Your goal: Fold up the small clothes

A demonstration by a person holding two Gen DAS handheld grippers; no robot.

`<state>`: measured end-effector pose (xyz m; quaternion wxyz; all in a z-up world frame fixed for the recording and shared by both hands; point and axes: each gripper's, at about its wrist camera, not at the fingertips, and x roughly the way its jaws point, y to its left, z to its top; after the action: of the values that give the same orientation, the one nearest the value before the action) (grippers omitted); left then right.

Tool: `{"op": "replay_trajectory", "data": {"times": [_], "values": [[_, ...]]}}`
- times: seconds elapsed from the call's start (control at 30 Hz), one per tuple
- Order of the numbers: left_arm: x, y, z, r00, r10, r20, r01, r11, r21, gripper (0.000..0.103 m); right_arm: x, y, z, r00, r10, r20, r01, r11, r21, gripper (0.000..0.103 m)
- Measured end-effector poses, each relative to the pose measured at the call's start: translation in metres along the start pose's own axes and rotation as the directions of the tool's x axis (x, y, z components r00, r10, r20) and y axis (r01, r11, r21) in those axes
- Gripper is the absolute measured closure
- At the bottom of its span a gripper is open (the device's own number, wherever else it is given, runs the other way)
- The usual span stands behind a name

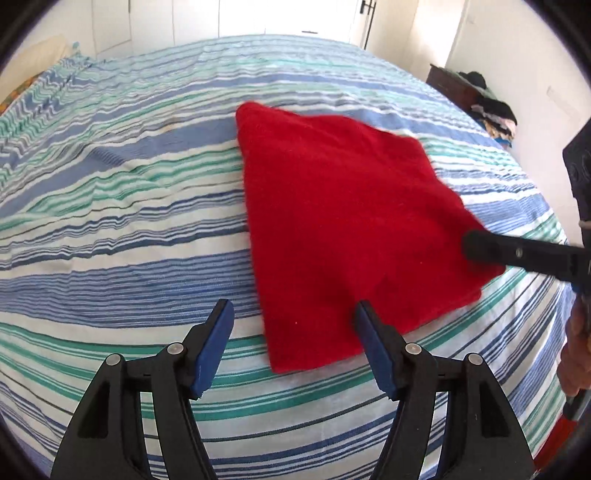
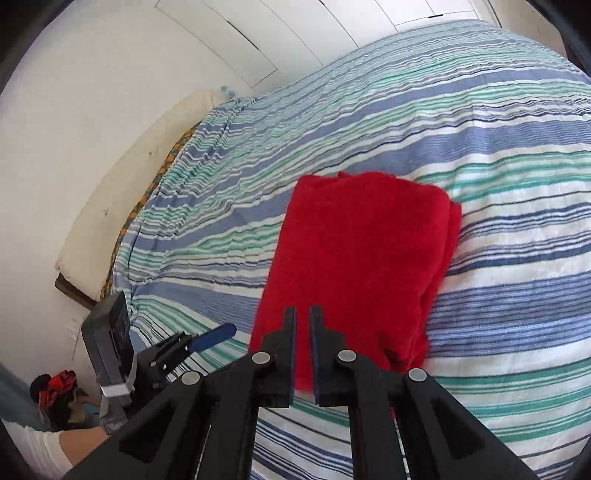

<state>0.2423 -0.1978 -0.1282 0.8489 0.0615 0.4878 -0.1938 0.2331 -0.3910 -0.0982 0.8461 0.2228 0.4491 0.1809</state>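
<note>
A red folded cloth (image 1: 340,221) lies flat on the striped bedspread (image 1: 129,206). It also shows in the right wrist view (image 2: 358,258), with layered edges on its far right side. My left gripper (image 1: 293,314) is open and empty, just above the cloth's near corner. My right gripper (image 2: 303,317) has its jaws almost closed with a thin gap, over the cloth's near edge; no cloth is visibly pinched. The right gripper also shows in the left wrist view (image 1: 476,245), resting at the cloth's right edge. The left gripper appears at the lower left of the right wrist view (image 2: 218,334).
The bed fills both views, with a pillow (image 2: 122,192) along the wall at its head. A dark dresser with piled clothes (image 1: 487,107) stands at the far right by the wall. White wardrobe doors (image 2: 295,33) are beyond the bed.
</note>
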Motion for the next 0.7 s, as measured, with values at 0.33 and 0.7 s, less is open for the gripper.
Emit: {"op": "replay_trajectory", "data": {"times": [0.33, 0.7], "values": [[-0.037, 0.015, -0.02, 0.994, 0.109, -0.012, -0.109, 0.994, 0.015, 0.023, -0.014, 0.005, -0.069, 0.971, -0.232, 0.064, 0.229, 0.972, 0.042, 0.052], [-0.046, 0.024, -0.013, 0.979, 0.203, -0.011, -0.202, 0.979, 0.01, 0.023, -0.038, 0.005, -0.091, 0.964, -0.251, 0.084, 0.249, 0.968, 0.035, 0.031]]}}
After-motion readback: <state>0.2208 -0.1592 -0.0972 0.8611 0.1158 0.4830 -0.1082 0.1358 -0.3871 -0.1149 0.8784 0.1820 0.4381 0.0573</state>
